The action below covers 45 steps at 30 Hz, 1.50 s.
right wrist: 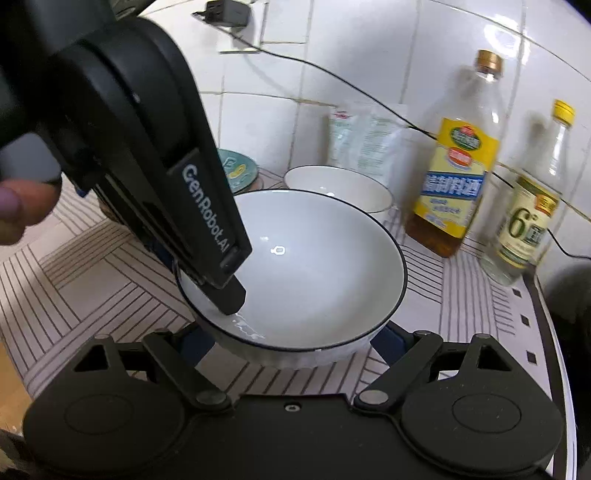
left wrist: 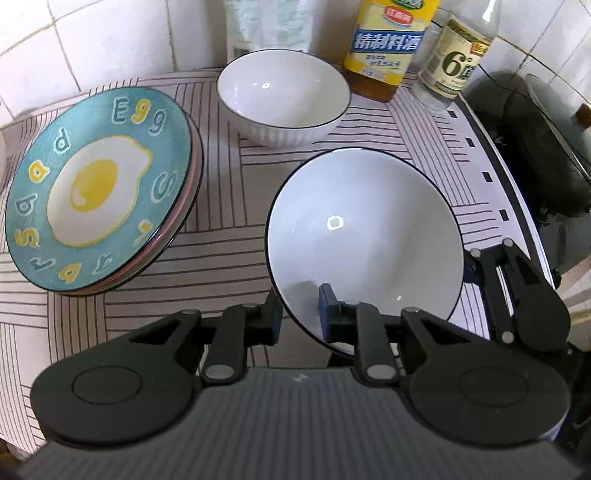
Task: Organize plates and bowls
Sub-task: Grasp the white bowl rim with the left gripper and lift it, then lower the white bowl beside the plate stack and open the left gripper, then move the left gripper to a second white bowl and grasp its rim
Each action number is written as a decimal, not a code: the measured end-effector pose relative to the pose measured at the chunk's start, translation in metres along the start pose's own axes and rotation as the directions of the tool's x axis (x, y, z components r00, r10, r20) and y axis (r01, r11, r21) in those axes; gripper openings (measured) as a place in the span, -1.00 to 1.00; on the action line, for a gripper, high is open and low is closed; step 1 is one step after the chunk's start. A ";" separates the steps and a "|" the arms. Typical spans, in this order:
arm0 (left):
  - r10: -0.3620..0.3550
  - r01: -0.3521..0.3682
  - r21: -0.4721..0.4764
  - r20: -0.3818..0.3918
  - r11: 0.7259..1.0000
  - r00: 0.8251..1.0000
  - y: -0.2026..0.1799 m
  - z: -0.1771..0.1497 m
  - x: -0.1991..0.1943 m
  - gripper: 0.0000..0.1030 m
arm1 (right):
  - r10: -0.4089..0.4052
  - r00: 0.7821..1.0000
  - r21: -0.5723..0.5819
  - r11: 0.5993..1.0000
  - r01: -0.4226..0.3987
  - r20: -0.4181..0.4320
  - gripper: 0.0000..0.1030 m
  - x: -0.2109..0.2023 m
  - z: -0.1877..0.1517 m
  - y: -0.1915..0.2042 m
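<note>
A white bowl with a dark rim (left wrist: pixel 362 229) (right wrist: pixel 317 266) hangs tilted over the striped cloth. My left gripper (left wrist: pixel 300 310) is shut on its near rim, one finger inside and one outside. In the right wrist view the left gripper (right wrist: pixel 229 295) comes down from the upper left onto that rim. My right gripper (right wrist: pixel 291 341) stands wide, its blue pads against the bowl's lower wall on both sides. One of its fingers (left wrist: pixel 495 273) shows at the bowl's right edge. A second white bowl (left wrist: pixel 282 92) (right wrist: pixel 340 184) stands behind. A stack of plates (left wrist: pixel 96 184) (right wrist: pixel 238 170), teal egg plate on top, lies left.
Against the tiled wall stand a yellow-labelled bottle (left wrist: pixel 388 40) (right wrist: pixel 454 177), a clear bottle (left wrist: pixel 458 55) (right wrist: pixel 532 214) and a white bag (left wrist: pixel 266 26). A dark pan (left wrist: pixel 535 147) sits beyond the cloth's right edge. A hand (right wrist: pixel 18 210) holds the left gripper.
</note>
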<state>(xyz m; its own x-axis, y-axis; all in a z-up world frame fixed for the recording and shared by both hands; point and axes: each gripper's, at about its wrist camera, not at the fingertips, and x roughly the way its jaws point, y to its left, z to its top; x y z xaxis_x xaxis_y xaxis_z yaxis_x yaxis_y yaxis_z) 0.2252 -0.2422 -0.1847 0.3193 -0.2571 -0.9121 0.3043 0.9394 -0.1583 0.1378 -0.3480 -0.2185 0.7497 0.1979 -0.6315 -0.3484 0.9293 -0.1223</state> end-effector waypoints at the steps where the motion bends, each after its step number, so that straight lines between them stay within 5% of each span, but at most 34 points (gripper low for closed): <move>1: -0.003 0.003 -0.005 -0.002 1.000 1.000 0.000 0.000 0.002 -0.63 | 0.004 1.000 -0.015 1.000 -0.004 -0.004 0.78 0.004 0.000 -0.001; 11: -0.029 0.028 -0.031 -0.035 0.999 0.999 -0.002 -0.002 0.022 -0.58 | 0.035 0.998 -0.051 0.998 -0.038 -0.060 0.77 0.013 -0.011 -0.004; 19: -0.018 0.019 0.008 -0.093 1.000 0.996 -0.006 0.002 0.023 -0.45 | 0.080 0.979 -0.029 0.996 -0.087 -0.186 0.84 0.013 0.000 -0.013; 26: -0.044 0.044 0.002 -0.118 0.999 0.992 0.005 0.016 -0.002 -0.21 | 0.146 0.981 0.215 0.970 -0.117 -0.126 0.85 -0.027 0.003 -0.047; 32: -0.116 0.114 -0.025 -0.065 0.993 0.991 0.032 0.034 -0.033 -0.20 | 0.220 0.971 0.325 0.929 -0.179 -0.093 0.84 -0.044 0.024 -0.064; 35: -0.086 0.086 -0.003 -0.057 0.996 0.995 0.044 0.044 -0.041 -0.20 | 0.197 0.979 0.361 0.918 -0.163 -0.057 0.83 -0.051 0.042 -0.069; 42: -0.110 0.110 -0.009 -0.005 0.994 0.994 0.074 0.068 -0.051 -0.20 | 0.112 0.984 0.283 0.957 -0.070 -0.136 0.70 -0.045 0.078 -0.058; 45: -0.126 0.126 0.007 0.025 0.992 0.992 0.078 0.085 -0.047 -0.20 | 0.125 0.986 0.337 0.938 -0.081 -0.110 0.62 -0.040 0.093 -0.062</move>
<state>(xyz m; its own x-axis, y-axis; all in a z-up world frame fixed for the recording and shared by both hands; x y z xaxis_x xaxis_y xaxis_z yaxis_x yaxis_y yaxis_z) 0.3100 -0.1756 -0.1222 0.3006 -0.3789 -0.8752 0.3482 0.8979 -0.2692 0.1816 -0.3842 -0.1148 0.6336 0.2772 -0.7223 -0.1982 0.9606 0.1948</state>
